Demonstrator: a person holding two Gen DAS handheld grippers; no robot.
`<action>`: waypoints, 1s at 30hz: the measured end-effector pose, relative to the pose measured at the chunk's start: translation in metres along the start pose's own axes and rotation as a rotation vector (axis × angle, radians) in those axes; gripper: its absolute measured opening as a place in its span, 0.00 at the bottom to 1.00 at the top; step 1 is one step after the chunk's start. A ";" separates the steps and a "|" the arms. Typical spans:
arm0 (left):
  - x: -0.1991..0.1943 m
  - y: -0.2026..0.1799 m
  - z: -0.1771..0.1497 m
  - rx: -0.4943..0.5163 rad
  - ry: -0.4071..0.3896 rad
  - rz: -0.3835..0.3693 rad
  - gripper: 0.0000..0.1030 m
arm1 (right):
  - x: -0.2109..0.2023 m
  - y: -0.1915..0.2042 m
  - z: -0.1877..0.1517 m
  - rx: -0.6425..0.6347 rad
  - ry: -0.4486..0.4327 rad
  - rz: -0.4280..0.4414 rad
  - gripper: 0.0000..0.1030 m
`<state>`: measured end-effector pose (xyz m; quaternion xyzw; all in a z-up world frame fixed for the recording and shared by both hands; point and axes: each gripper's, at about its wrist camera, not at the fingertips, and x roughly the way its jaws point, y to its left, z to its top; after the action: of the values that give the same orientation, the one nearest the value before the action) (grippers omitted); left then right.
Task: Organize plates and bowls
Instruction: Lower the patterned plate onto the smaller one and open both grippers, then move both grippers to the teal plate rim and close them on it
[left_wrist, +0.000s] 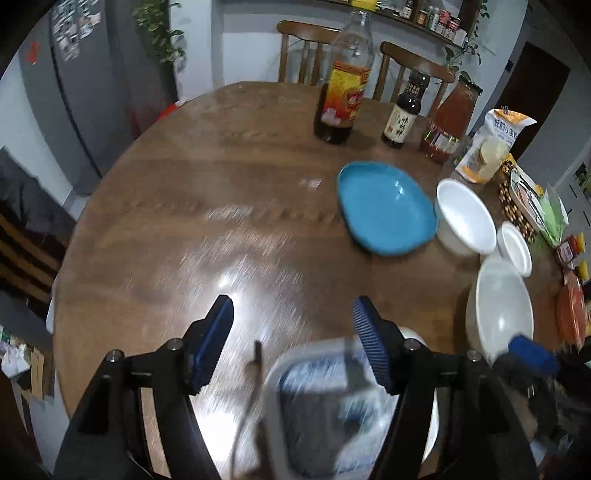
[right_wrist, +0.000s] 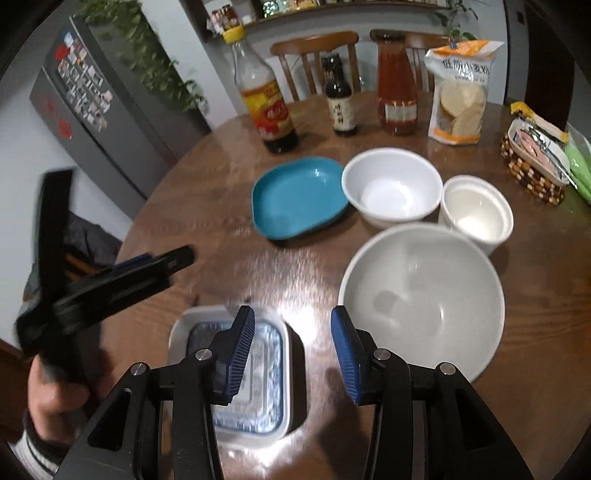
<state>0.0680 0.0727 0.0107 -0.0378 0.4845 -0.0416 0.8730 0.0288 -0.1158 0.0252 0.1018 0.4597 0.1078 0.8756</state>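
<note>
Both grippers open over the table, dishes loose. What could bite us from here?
1. The big white bowl sits just beside the right gripper; a sideways swing could clip its rim.
2. The rectangular dish lies under both grippers, and the left gripper hovers over it; descending blind may knock it.
3. The blue plate, medium white bowl and small white bowl sit packed together, leaving little finger room.

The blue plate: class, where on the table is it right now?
In the right wrist view, the blue plate sits mid-table, just left of a white bowl and in front of the sauce bottles.
</note>
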 end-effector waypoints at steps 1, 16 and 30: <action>0.012 -0.009 0.012 0.012 -0.002 0.014 0.66 | 0.002 0.000 0.003 0.002 -0.006 -0.004 0.42; 0.124 -0.052 0.070 0.058 0.151 0.028 0.12 | 0.024 -0.015 0.020 0.022 0.018 -0.046 0.42; 0.094 0.018 0.047 0.138 0.168 0.079 0.11 | 0.098 0.032 0.067 -0.115 0.114 -0.024 0.42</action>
<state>0.1584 0.0812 -0.0451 0.0451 0.5529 -0.0433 0.8309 0.1356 -0.0631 -0.0058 0.0396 0.5029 0.1290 0.8538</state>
